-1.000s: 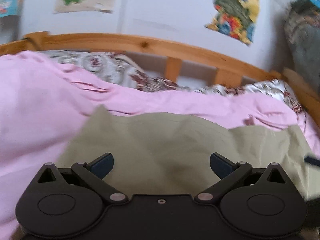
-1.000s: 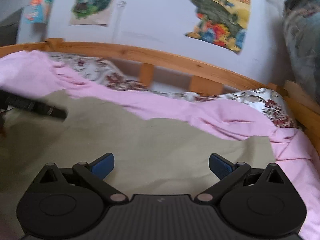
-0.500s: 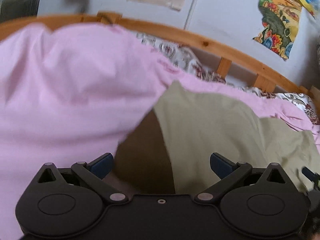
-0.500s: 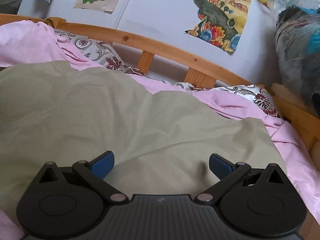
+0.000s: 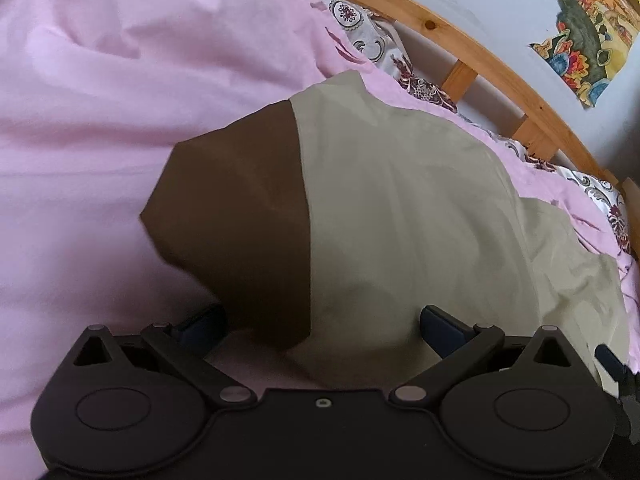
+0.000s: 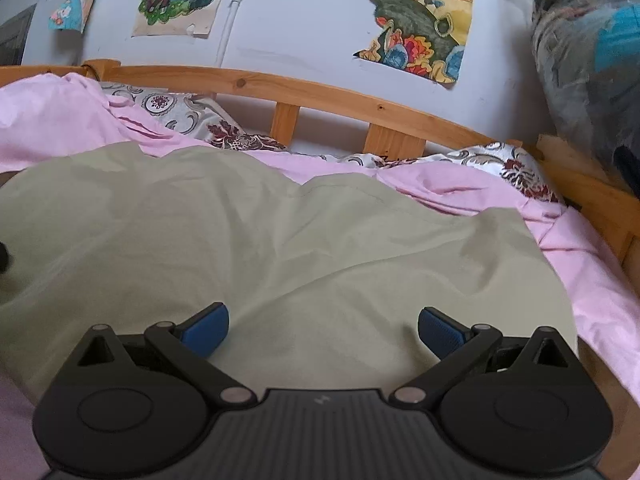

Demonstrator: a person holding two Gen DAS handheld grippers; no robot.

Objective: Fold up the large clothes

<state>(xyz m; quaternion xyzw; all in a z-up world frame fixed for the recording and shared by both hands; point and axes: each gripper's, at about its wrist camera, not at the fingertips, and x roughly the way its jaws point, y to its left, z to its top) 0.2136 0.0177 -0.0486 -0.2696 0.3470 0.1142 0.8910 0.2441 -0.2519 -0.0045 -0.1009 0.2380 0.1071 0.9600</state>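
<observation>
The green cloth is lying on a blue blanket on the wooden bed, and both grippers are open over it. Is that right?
Almost. The blanket is pink, not blue; the right wrist view shows it plainly around the green cloth. The rest holds: the cloth lies on the wooden bed, and the left gripper and the right gripper are both open over it.

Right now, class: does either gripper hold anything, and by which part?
Nothing is held. The left gripper and right gripper have open jaws above the khaki garment.

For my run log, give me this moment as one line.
left claw: open | right claw: open | olive garment: spread on pink sheet, unheld
</observation>
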